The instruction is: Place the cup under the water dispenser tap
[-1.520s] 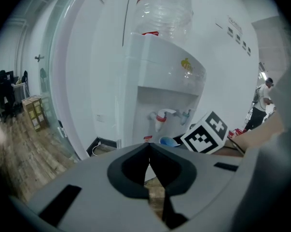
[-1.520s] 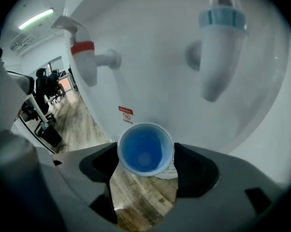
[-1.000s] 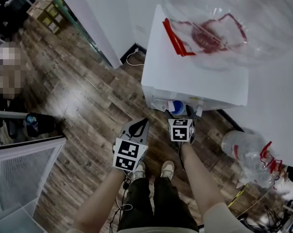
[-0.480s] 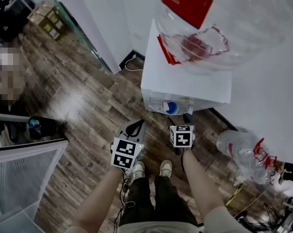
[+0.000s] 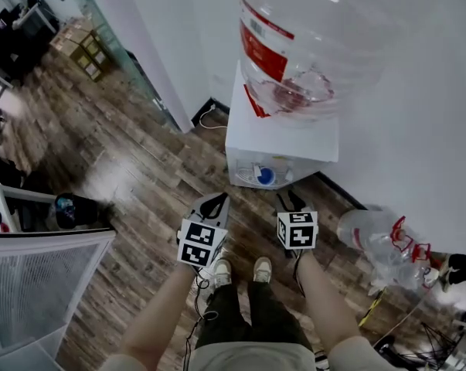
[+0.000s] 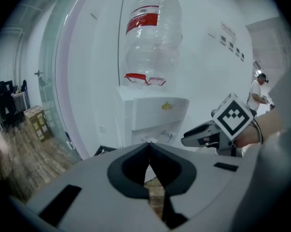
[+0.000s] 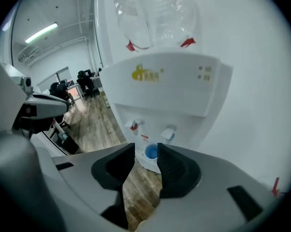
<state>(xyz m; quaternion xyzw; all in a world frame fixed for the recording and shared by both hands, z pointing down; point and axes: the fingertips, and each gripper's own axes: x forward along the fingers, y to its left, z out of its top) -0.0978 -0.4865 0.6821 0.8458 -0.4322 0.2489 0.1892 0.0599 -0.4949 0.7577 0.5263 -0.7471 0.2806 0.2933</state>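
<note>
A blue cup (image 5: 266,175) stands on the drip tray of the white water dispenser (image 5: 283,141), below its two taps. In the right gripper view the cup (image 7: 151,152) sits between the red tap (image 7: 134,125) and the pale tap (image 7: 168,132), nearer the pale one. My right gripper (image 5: 294,201) hangs back from the dispenser, apart from the cup. Its jaws are closing, a narrow gap is left and nothing is between them (image 7: 146,149). My left gripper (image 5: 212,203) is held beside it with its tips together and empty (image 6: 149,144).
A large clear bottle (image 5: 294,37) tops the dispenser. An empty bottle (image 5: 372,242) lies on the wood floor at the right by the wall. A glass partition (image 5: 124,45) runs at the left, with a dark bag (image 5: 74,207) and a white frame below it. A cable (image 5: 209,99) lies by the dispenser's foot.
Both grippers have drawn back from the dispenser and risen. The right gripper, which was at the cup, has left it on the tray. The view now takes in more of the bottle.
</note>
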